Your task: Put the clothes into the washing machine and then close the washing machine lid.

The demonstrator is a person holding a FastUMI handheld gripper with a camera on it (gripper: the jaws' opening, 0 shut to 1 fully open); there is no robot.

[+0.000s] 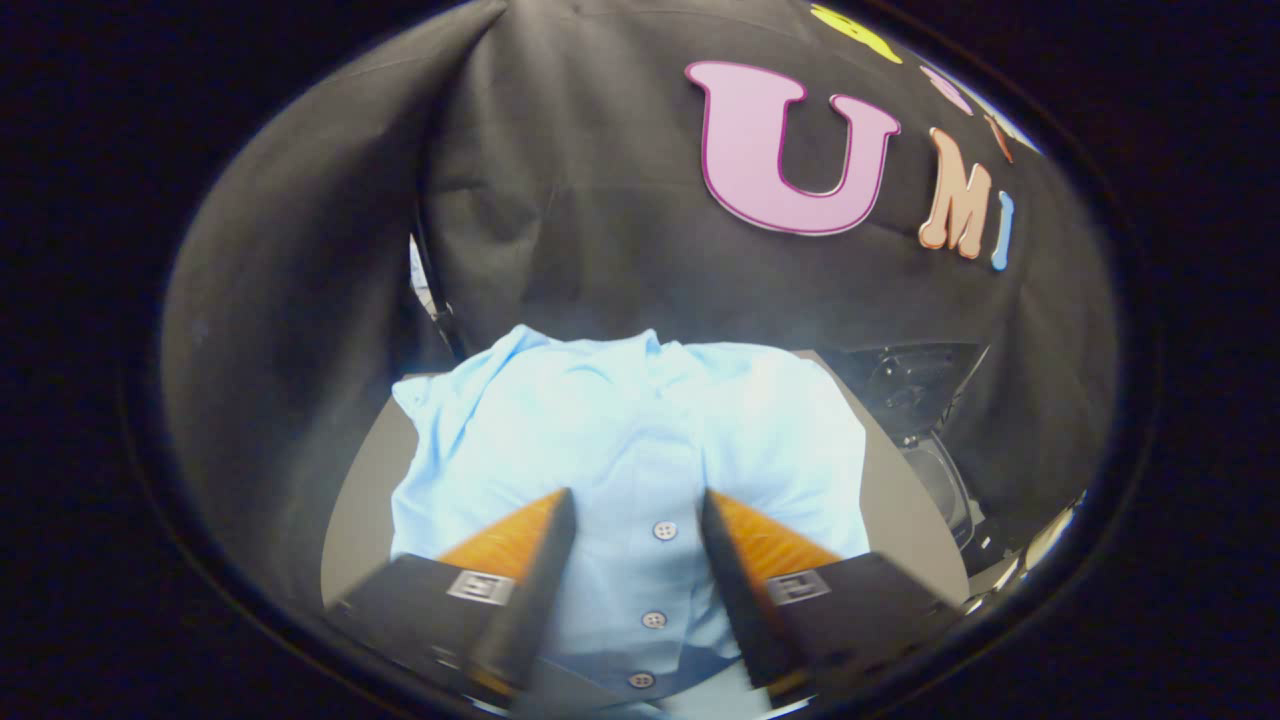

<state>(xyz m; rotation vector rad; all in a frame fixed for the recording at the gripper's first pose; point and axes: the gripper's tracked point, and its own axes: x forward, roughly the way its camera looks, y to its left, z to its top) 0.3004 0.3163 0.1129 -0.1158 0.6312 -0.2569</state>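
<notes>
1. Item: shirt, light blue, buttoned front, lying spread on a grey tabletop. Your gripper hangs over it with the button strip running between the two fingers.
2. Jaws: open, set wide apart, nothing between them pressed. Whether the tips touch the cloth cannot be told.
3. Item: washing machine, a dark body just beyond the table's far right corner, well apart from your fingers. Its opening and lid cannot be made out clearly.
4. Risk: you close on a single layer. The front is flat and smooth, so the fingers may pinch only the top ply and the shirt may slide out on the lift.
5. Risk: you clamp a button. A hard round button between the fingers gives a poor hold and may pop free.
6. Risk: trailing cloth. The shirt is broad; gripped at the middle, its sleeves and hem probably hang low and may drag on the table edge or catch on the machine's rim.
7. Risk: cloth left over the rim would likely stop the lid from closing.
</notes>
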